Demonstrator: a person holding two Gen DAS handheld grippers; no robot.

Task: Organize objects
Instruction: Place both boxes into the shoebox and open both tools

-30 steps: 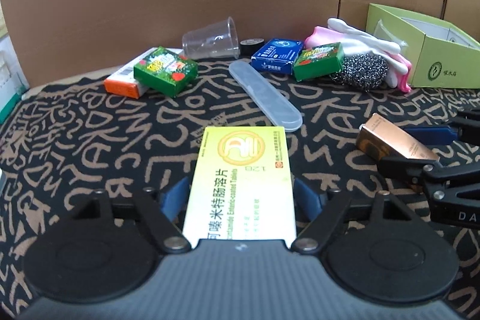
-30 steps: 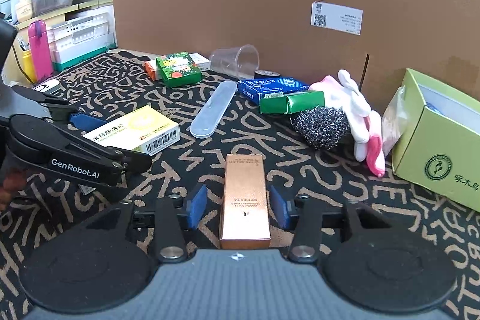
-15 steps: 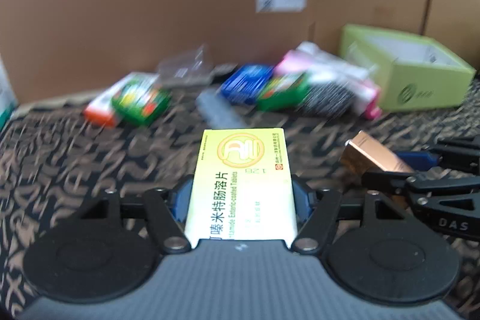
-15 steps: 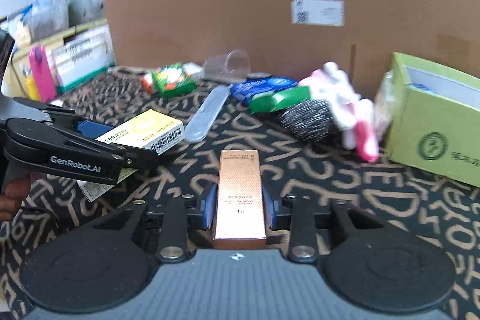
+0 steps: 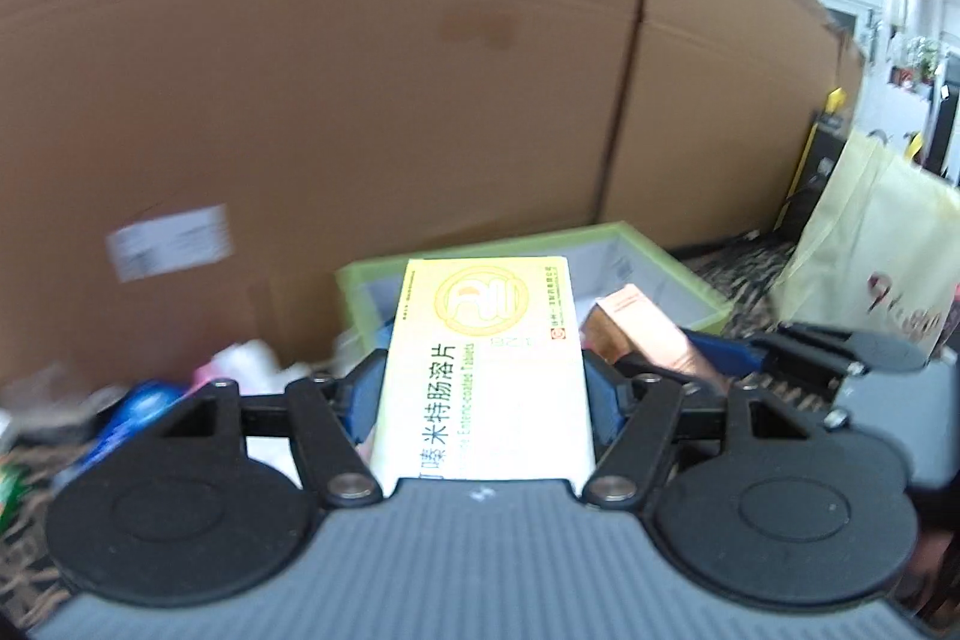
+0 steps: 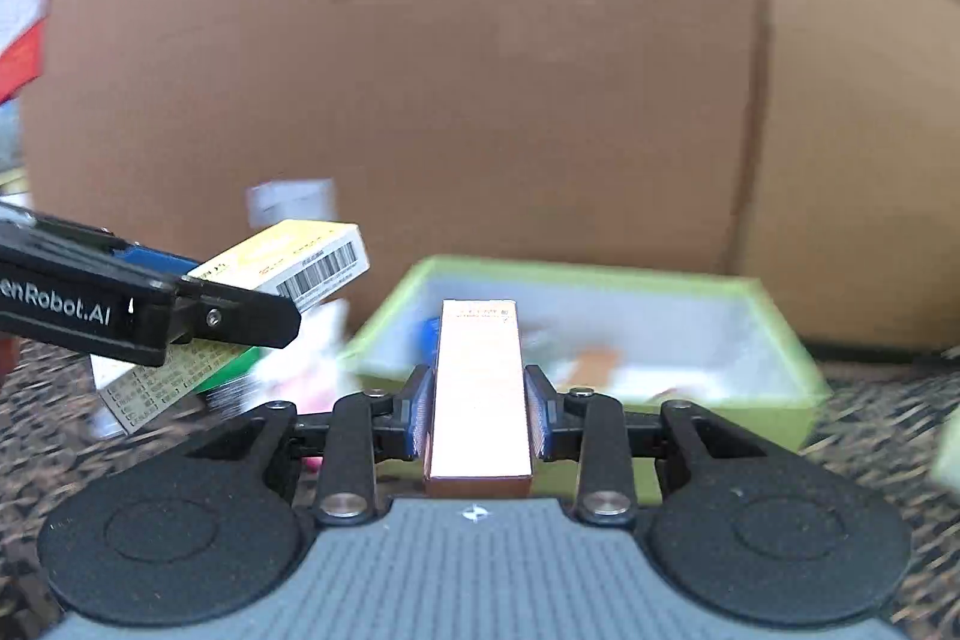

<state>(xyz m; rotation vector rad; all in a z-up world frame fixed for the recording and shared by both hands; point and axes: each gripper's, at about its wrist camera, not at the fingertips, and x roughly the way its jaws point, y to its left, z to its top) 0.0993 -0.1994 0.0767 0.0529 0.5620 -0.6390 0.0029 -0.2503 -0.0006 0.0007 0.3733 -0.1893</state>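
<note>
- Left gripper (image 5: 483,394): fingers clamped on the sides of a yellow medicine box (image 5: 486,370), held clear of the table, in front of the green box (image 5: 714,301).
- Right gripper (image 6: 477,412): fingers closed narrowly on a copper-coloured box (image 6: 479,388), also off the table, pointing at the green box.
- Progress, judged: both items gripped and near the green box; neither is released yet.
- Left over: blurred items beside the green box.
- Green box: open-topped, holding a few blurred things, blue and orange; what they are cannot be told.
</note>
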